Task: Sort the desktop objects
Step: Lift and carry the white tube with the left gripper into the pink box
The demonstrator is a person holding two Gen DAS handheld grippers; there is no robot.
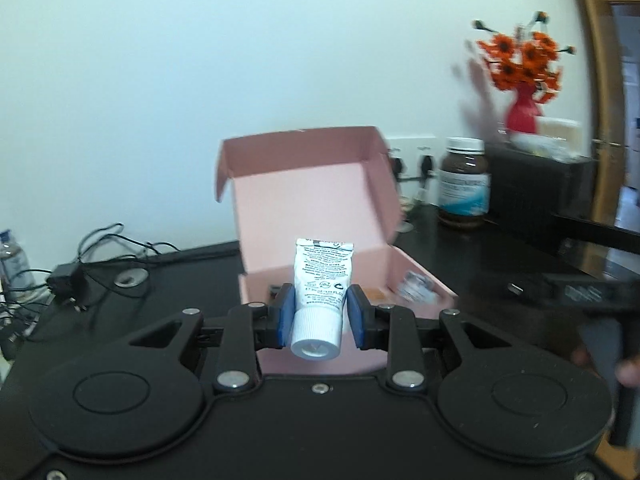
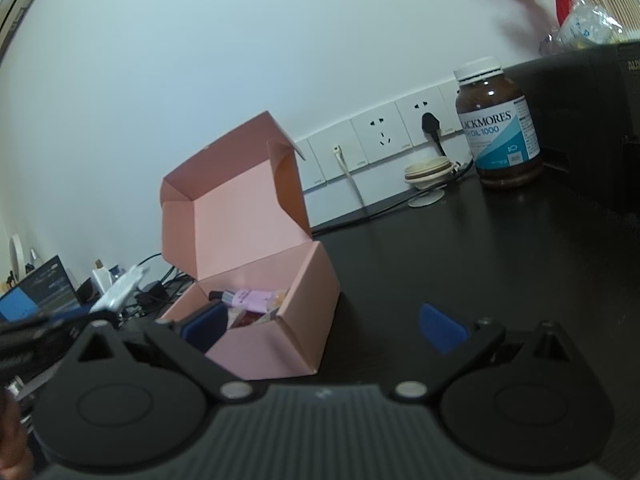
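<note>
The left hand-held gripper (image 1: 319,312) pinches a white tube (image 1: 320,296) before the open pink box (image 1: 308,200) — right hand-held gripper (image 2: 324,326) spread, brown supplement bottle (image 2: 498,124) and cables (image 1: 104,248) on the counter (image 2: 480,248).

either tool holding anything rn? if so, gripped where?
Left tool is shut on a small white printed plastic tube, pads on its lower body just above the ribbed cap. Right tool is open, holding nothing.
</note>
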